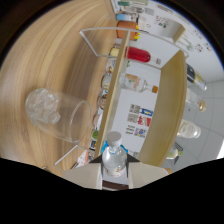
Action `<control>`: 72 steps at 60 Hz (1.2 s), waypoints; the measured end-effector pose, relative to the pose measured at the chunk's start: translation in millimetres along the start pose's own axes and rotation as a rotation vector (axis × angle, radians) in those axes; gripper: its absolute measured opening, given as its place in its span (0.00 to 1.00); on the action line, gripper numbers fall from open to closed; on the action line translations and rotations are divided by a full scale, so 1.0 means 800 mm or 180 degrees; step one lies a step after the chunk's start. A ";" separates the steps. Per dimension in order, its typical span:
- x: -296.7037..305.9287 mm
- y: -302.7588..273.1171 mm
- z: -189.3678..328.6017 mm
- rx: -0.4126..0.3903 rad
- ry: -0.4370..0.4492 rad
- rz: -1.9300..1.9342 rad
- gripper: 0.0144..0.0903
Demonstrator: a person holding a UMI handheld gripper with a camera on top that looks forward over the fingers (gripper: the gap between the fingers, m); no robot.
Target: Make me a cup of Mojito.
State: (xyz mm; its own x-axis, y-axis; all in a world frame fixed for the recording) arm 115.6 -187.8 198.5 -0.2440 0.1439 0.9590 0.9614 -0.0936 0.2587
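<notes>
Glass [57, 116] — clear, holding ice, on the wooden counter [45, 60], well apart from the gripper [114, 172] — whose fingers clamp a capped clear bottle [114, 159].

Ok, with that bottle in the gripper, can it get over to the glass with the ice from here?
Probably yes. The gripper is shut on the clear bottle, and the glass of ice lies ahead of the fingers, off to one side on the wooden counter, with nothing visible between them.
</notes>
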 end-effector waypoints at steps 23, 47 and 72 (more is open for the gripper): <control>-0.012 -0.011 0.003 -0.0024 -0.0137 -0.0738 0.26; 0.051 -0.004 -0.022 0.0446 -0.0431 0.2536 0.27; -0.111 0.008 0.005 -0.0030 -0.1394 0.5336 0.27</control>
State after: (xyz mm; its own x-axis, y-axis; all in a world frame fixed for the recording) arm 144.1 -196.9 114.6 0.9898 0.1271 0.0646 0.1121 -0.4141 -0.9033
